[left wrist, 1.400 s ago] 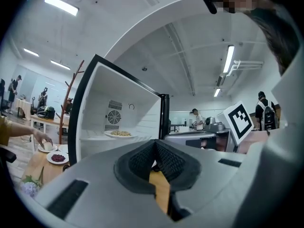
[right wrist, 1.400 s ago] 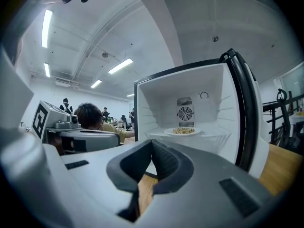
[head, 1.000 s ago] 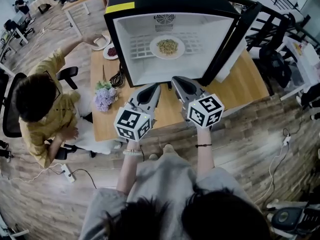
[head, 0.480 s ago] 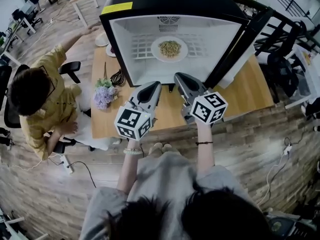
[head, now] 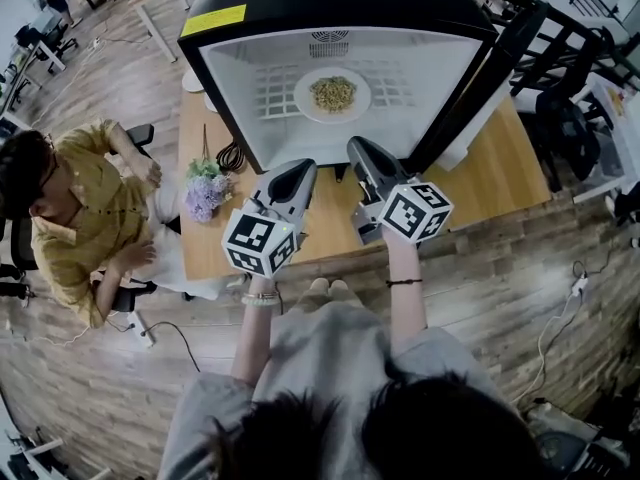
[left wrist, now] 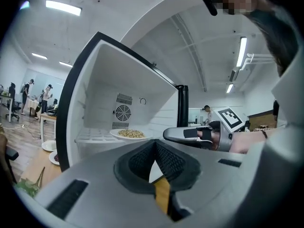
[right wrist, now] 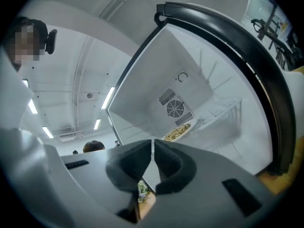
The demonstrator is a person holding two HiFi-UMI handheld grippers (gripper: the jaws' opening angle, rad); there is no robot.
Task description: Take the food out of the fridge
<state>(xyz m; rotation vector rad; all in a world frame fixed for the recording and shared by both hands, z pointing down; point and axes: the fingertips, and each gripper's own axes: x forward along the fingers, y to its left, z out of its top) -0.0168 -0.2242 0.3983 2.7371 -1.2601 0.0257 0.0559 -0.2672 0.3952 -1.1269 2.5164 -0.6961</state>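
Note:
A black fridge (head: 330, 3) stands open on the wooden table, its white inside facing me. On its wire shelf sits a white plate of food (head: 332, 94), also seen in the left gripper view (left wrist: 130, 134) and the right gripper view (right wrist: 178, 132). My left gripper (head: 292, 176) is shut and empty, just outside the fridge's front edge, left of centre. My right gripper (head: 362, 154) is beside it, also shut and empty, tilted to one side. Both point level toward the shelf, well short of the plate. In their own views the left gripper (left wrist: 154, 144) and right gripper (right wrist: 153, 144) show pads touching.
The fridge door (head: 470, 78) hangs open at the right. A bunch of flowers (head: 205, 188) and a coiled cable (head: 232, 155) lie on the table (head: 490, 173) left of the fridge. A person in a yellow shirt (head: 80, 208) sits at the left. Small plates (head: 192, 80) rest behind.
Both grippers have eased a little toward the fridge opening, and the right one has rolled. The seated person has pulled the outstretched arm back from the small plates.

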